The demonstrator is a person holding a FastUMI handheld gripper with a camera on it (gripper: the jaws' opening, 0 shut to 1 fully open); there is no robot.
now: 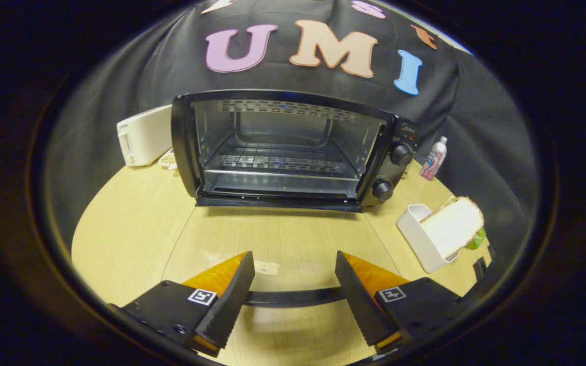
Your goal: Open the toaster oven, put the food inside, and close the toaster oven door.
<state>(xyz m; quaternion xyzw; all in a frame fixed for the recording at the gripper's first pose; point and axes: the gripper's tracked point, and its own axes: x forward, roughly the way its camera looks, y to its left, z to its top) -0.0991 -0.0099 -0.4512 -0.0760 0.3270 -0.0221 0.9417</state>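
The black toaster oven (293,147) stands on the wooden table beyond my fingers. Its glass door (283,239) hangs fully down and lies flat toward me. The wire rack (280,161) inside is bare. The door's black handle bar (293,297) runs crosswise between my two fingers, near their base. My gripper (294,256) is open, fingers wide apart over the door, pressing on nothing. The food, a sandwich (453,226) of pale bread with green filling, leans in a white holder (417,239) on the table, right of the fingers.
A white box (143,134) sits behind the oven's left side. A small bottle (434,158) stands to the oven's right, past its two knobs (392,173). Bare wooden tabletop (130,229) lies left of the door.
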